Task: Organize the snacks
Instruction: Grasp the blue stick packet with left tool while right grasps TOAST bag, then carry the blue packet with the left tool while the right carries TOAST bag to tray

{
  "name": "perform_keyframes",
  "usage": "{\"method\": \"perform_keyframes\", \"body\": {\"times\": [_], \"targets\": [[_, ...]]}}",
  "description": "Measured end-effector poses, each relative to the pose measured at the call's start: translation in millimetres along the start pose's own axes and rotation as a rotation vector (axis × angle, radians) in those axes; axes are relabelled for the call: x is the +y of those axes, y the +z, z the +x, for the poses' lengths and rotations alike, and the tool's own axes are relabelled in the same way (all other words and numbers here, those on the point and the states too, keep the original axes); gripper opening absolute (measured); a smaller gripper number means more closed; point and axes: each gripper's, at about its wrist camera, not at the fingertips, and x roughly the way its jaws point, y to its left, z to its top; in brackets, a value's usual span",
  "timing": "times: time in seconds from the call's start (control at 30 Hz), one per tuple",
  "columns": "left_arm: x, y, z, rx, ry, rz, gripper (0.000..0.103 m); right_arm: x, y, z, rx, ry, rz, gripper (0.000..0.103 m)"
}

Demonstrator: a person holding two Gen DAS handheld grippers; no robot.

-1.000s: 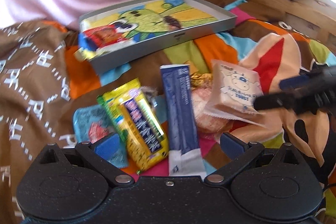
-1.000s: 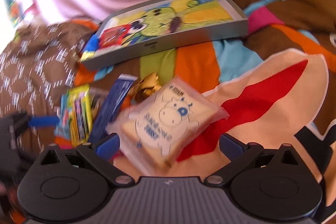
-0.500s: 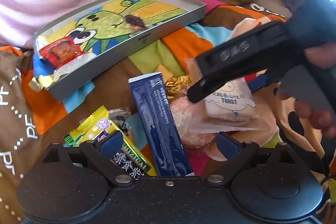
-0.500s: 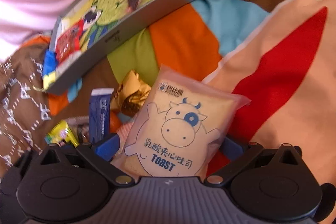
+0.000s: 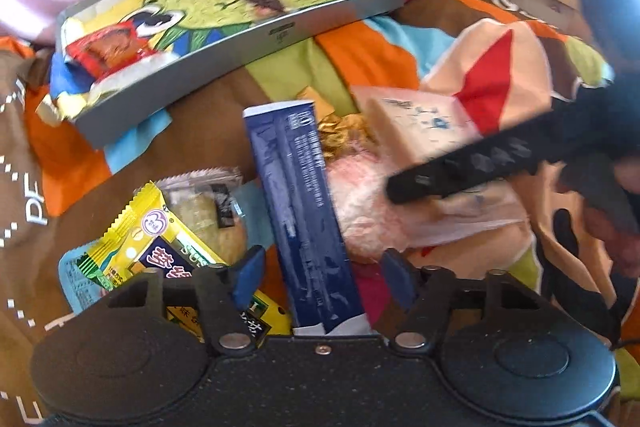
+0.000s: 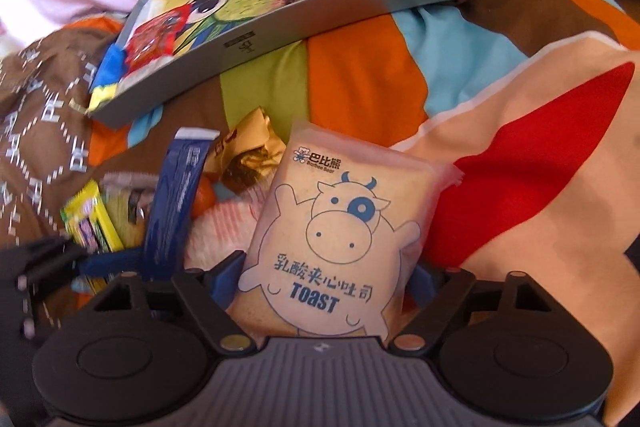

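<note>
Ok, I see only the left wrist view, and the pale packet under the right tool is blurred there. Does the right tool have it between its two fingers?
Observer: Yes. In the right wrist view the toast packet sits between both blue pads of the right tool, one at each side edge.
Operator: What is printed on it?
Observer: A blue cartoon cow and the word TOAST, sharp and facing the camera.
Operator: Is something lying on top of it?
Observer: No. Its face is bare; a gold wrapper lies only beside its upper left corner.
</note>
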Motion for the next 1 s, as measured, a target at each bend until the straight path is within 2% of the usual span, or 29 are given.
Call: {"method": "perform_keyframes", "body": {"times": [0.17,0.27,0.47,0.7,1.0], "targets": [[-2,2,4,0.010,0.030,-0.039,0.059,2,-16,-8,-0.043,-0.030,-0.138,0.080],[-4,5,8,0.021,0.046,-0.067,0.058,6,-26,-10,-0.080,-0.049,-0.190,0.084],[-1,6,11,0.036,0.049,-0.110,0.053,8,-29,-3,-0.096,-0.057,-0.208,0.088],[-2,4,8,0.029,0.021,-0.141,0.038,11,-36,-4,-0.137,-0.072,-0.251,0.081],[-2,-2,4,0.001,0.014,-0.190,0.033,10,-52,-9,-0.217,-0.093,-0.314,0.076]]}}
